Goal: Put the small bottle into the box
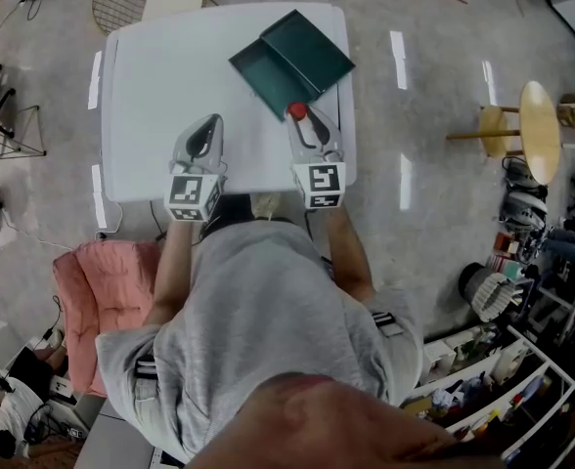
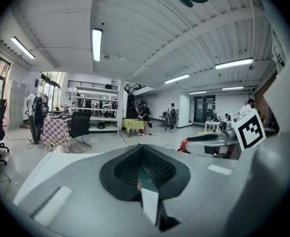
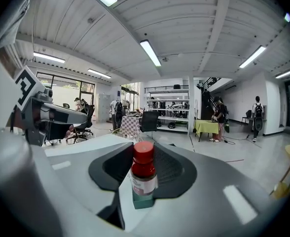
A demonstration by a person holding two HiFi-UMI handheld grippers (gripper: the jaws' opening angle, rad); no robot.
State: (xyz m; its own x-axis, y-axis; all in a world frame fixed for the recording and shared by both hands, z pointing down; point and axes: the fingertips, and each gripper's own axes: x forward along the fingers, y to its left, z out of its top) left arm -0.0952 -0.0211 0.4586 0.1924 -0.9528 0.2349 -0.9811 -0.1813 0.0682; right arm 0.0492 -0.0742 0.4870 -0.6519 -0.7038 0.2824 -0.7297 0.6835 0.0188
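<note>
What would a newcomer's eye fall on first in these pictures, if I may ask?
The red-capped small bottle stands out first, held upright in the right gripper over the right side of the white table. Just beyond it lies the dark green box, open on the table.

Both bare forearms reach forward side by side, each hand holding a set of tongs pointing ahead and slightly down. The left tongs [image 1: 209,125] have their jaws together, with nothing between them. The right tongs [image 1: 304,121] grip a small bottle [image 1: 296,111] upright.
</note>
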